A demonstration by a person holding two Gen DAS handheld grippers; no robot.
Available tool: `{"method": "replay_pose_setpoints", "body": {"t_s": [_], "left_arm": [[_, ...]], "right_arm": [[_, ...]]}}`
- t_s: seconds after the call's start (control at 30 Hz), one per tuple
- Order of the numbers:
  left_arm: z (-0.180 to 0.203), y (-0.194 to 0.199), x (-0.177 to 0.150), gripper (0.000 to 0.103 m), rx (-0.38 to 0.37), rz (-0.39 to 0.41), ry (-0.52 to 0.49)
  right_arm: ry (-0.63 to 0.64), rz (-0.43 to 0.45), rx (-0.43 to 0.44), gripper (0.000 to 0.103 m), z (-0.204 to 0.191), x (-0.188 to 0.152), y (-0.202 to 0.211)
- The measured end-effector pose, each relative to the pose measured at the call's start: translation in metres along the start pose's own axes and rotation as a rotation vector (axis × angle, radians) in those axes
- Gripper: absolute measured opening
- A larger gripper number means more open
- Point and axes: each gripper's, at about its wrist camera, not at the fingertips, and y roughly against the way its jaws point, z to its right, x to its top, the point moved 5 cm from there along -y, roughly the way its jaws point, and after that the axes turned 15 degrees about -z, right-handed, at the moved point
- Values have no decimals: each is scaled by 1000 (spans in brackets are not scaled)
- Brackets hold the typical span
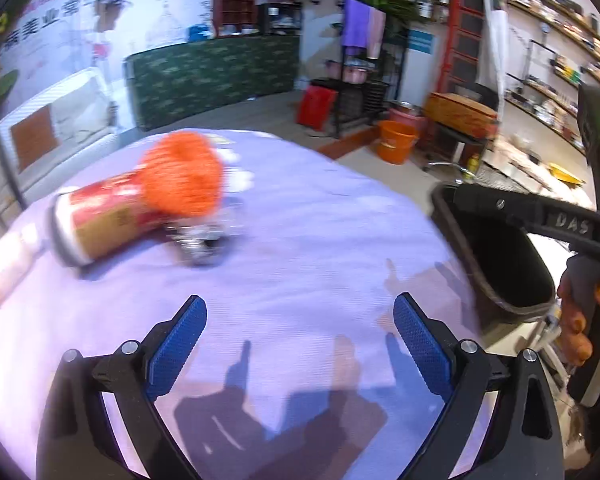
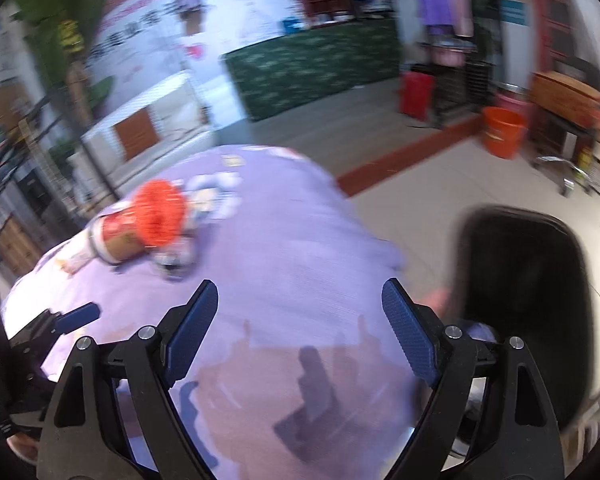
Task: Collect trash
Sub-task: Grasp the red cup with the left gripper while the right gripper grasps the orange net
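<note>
**Both grippers empty above the table, trash lying at the far side**

The left gripper (image 1: 300,332) hangs over the lilac tablecloth (image 1: 300,240) with its blue pads spread wide and nothing between them. The right gripper (image 2: 300,320) is likewise spread apart and empty, above the same cloth near the table's right edge.

The trash lies in a cluster toward the far left of the table: a red and gold cup (image 1: 96,216) on its side, an orange mesh ball (image 1: 184,174) resting against its upper end, and a crumpled silvery wrapper (image 1: 200,240) just beside them. Another pale packet (image 1: 4,264) lies at the left edge, too blurred to identify.

A black bin (image 2: 520,304) stands just off the table's right side, its opening dark. An orange bucket (image 1: 396,140) sits on the floor well beyond.
</note>
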Motion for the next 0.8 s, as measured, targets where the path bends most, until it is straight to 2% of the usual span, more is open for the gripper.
{"method": "replay_pose_setpoints", "body": {"t_s": [0.13, 0.33, 0.53, 0.67, 0.73, 0.77, 0.8], "left_arm": [[-44, 3, 8, 93, 52, -22, 9], [-98, 16, 20, 96, 137, -27, 33], [-141, 18, 13, 96, 192, -55, 64], [-154, 11, 9, 96, 208, -81, 46], [-160, 8, 12, 96, 200, -93, 30], [-161, 6, 14, 96, 196, -101, 21], [-162, 3, 17, 96, 195, -109, 11]], "right_arm": [[84, -38, 96, 84, -48, 22, -23], [158, -89, 179, 84, -107, 58, -65], [251, -146, 164, 84, -151, 81, -121], [273, -183, 124, 83, -163, 97, -152], [277, -185, 111, 76, -164, 102, -159], [285, -188, 104, 65, -164, 104, -161], [294, -196, 97, 51, -165, 105, -163]]}}
